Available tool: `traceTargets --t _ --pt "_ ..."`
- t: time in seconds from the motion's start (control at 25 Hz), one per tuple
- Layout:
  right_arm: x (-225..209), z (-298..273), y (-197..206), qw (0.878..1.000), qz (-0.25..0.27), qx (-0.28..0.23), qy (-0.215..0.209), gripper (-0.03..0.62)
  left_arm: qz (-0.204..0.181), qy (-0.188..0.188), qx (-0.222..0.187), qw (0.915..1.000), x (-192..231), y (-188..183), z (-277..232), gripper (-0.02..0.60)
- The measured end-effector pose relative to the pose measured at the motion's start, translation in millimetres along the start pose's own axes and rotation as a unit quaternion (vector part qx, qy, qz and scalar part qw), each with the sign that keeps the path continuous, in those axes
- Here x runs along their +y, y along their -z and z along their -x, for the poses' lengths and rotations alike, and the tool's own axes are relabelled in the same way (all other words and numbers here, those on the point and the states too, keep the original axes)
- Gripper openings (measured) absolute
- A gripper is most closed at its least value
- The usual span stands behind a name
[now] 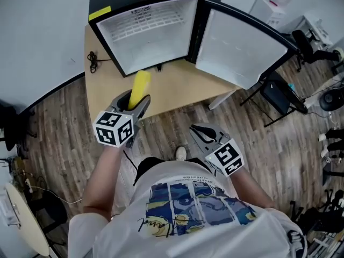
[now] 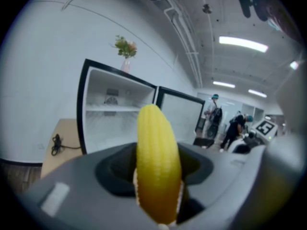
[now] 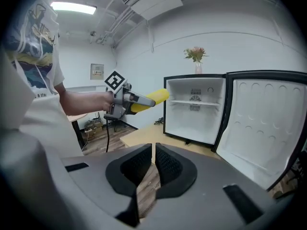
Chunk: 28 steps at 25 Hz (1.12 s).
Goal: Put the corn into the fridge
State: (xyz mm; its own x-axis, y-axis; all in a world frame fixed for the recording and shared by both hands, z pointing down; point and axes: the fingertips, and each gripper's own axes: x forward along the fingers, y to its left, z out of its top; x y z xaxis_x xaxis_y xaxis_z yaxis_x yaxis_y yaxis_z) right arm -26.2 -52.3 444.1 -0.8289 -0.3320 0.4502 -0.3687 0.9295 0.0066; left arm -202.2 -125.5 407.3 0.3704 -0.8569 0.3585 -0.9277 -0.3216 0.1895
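Note:
A yellow corn cob point(image 1: 140, 88) sticks out forward from my left gripper point(image 1: 132, 104), which is shut on it in front of the fridge. In the left gripper view the corn point(image 2: 157, 162) stands between the jaws and points at the open black mini fridge point(image 2: 117, 111). The fridge point(image 1: 145, 28) sits on a low wooden table point(image 1: 177, 87), its door point(image 1: 242, 44) swung wide to the right and its white inside empty. My right gripper point(image 1: 202, 137) hangs lower right over the floor, jaws shut with nothing between them. The right gripper view shows the left gripper point(image 3: 125, 101) carrying the corn point(image 3: 152, 99) toward the fridge point(image 3: 194, 110).
A black cable point(image 1: 93, 62) lies on the table left of the fridge. A small vase of flowers point(image 3: 197, 57) stands on the fridge top. Office chairs and stands point(image 1: 314, 52) crowd the right side. People stand in the far background point(image 2: 235, 126). Wooden floor point(image 1: 59, 122) lies around the table.

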Motion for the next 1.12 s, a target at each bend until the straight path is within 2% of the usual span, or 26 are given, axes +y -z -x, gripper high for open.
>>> traceTargets --t 0.32,0.72,0.8,0.96,1.12 --pt "-67 -15 7 1.000 -0.018 0.009 -0.003 0.014 -0.032 -0.031 0.002 0.9990 51 -71 -91 0.227" --pt "-124 -25 1 0.997 -0.053 -0.004 0.057 0.014 -0.095 -0.049 0.016 0.9941 109 -129 -191 0.227" --pt "-134 -24 2 0.996 -0.060 -0.004 0.072 0.014 -0.119 -0.054 0.024 0.9911 116 -134 -206 0.227" --pt "-145 -24 4 0.993 -0.075 -0.005 0.090 0.014 -0.180 -0.075 0.048 0.9796 133 -138 -233 0.227" --pt "-153 -24 9 0.992 -0.082 -0.001 0.100 0.014 -0.220 -0.089 0.057 0.9697 140 -147 -249 0.227"
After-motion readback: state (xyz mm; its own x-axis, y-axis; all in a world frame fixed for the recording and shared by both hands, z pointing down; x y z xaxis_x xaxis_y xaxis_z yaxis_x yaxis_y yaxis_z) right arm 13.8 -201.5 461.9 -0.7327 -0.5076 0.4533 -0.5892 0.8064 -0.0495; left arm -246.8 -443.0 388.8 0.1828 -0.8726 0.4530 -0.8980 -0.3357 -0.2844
